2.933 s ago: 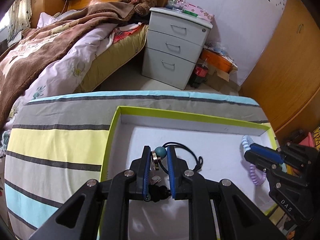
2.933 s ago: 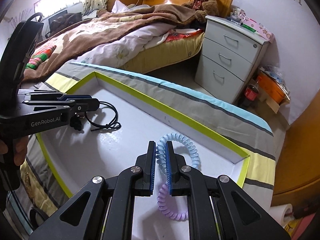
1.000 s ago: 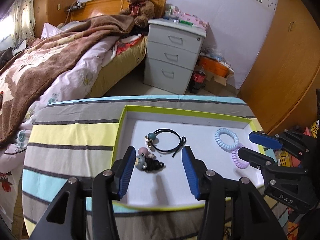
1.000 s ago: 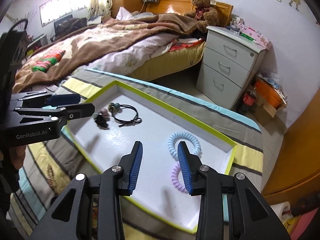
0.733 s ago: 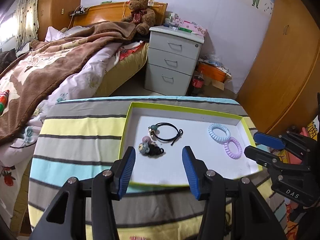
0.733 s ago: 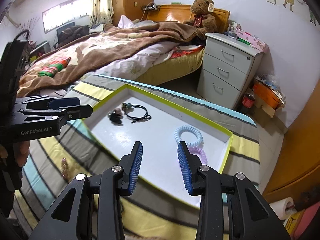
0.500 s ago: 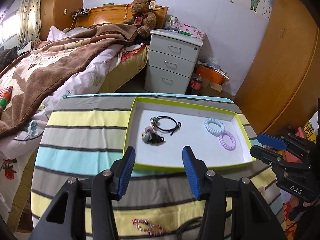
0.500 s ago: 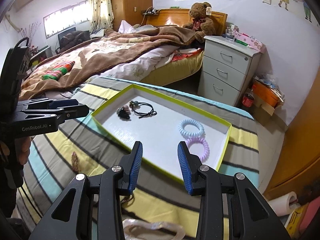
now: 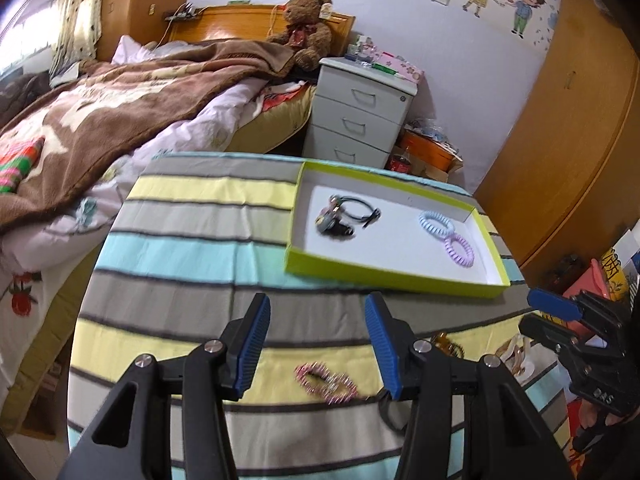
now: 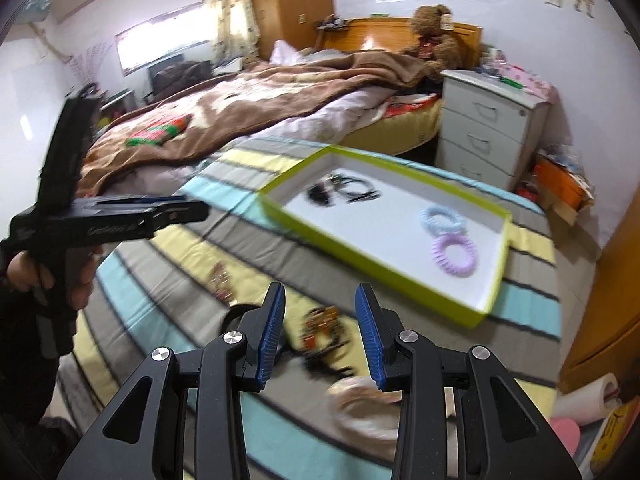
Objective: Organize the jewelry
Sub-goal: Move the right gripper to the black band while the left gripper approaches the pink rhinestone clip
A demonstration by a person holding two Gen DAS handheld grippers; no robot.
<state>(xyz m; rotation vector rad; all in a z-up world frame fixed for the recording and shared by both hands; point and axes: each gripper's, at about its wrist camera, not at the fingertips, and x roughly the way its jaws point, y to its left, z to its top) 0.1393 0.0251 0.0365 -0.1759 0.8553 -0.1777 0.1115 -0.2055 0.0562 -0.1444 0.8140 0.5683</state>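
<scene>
Both tongs have pulled back from the green tray [image 9: 384, 278], and we now hold them released and empty: left tongs [image 9: 316, 344] above a pink clip [image 9: 326, 383], right tongs [image 10: 320, 334] above a brown clip [image 10: 322, 330]. Four pieces lie in the tray: two dark hair ties [image 9: 344, 216], one blue coil [image 9: 436, 224], one purple coil [image 9: 459, 251]. We judge roughly half done; four pieces or so wait on the striped worktop [image 9: 192, 248], including a pale bangle [image 10: 360, 404].

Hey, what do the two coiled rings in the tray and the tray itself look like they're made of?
The pale blue ring and the lilac ring look like soft plastic spiral hair ties: ridged telephone-cord coils, slightly glossy. The tray looks like a cardboard box lid: thin straight walls, matte lime outside, plain white inside. Motion blur leaves finer texture open.
</scene>
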